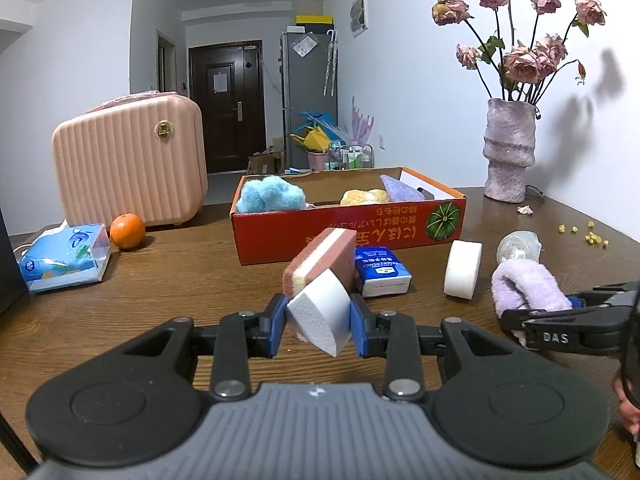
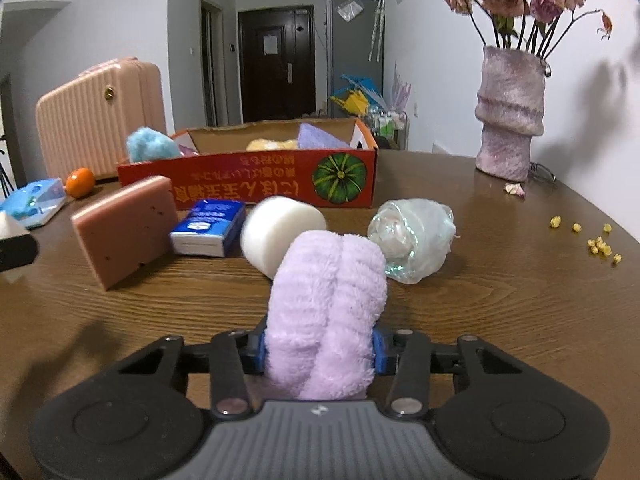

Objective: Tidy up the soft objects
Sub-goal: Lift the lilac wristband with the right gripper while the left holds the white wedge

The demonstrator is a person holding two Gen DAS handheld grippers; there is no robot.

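I count two things in my tongs and four loose soft things on the bench. My left tongs (image 1: 319, 322) are clamped tight on one white foam wedge (image 1: 320, 316), lifted just above the bench (image 1: 160, 292). My right tongs (image 2: 320, 350) are closed around one folded lilac fleece cloth (image 2: 326, 312), its pile bulging out past the blue pads on both sides.

On the bench in front of me: one pink layered sponge block (image 1: 324, 258) standing on edge, one blue pocket-tissue pack (image 1: 380, 270) touching its right side, one white round foam puck (image 1: 463, 268) on its rim, and one crumpled clear plastic wrap (image 2: 412, 238) with something pale inside, though I cannot tell what.

There is one red cardboard box (image 1: 348, 226) with a green pumpkin printed on its front, open at the top. In it I count three soft things: one blue fluffy ball (image 1: 270, 196) at the left end, one yellow sponge (image 1: 365, 197) toward the middle, and one lilac flat sponge (image 1: 400, 189) leaning at the right end.

Off to the left sit one orange (image 1: 127, 231), one blue tissue packet (image 1: 64, 258) and one pink ribbed case (image 1: 130, 160). One mottled pink vase (image 1: 508, 150) holds a bunch of dried roses (image 1: 524, 62) at the far right; I make out about nine blooms, and some overlap.
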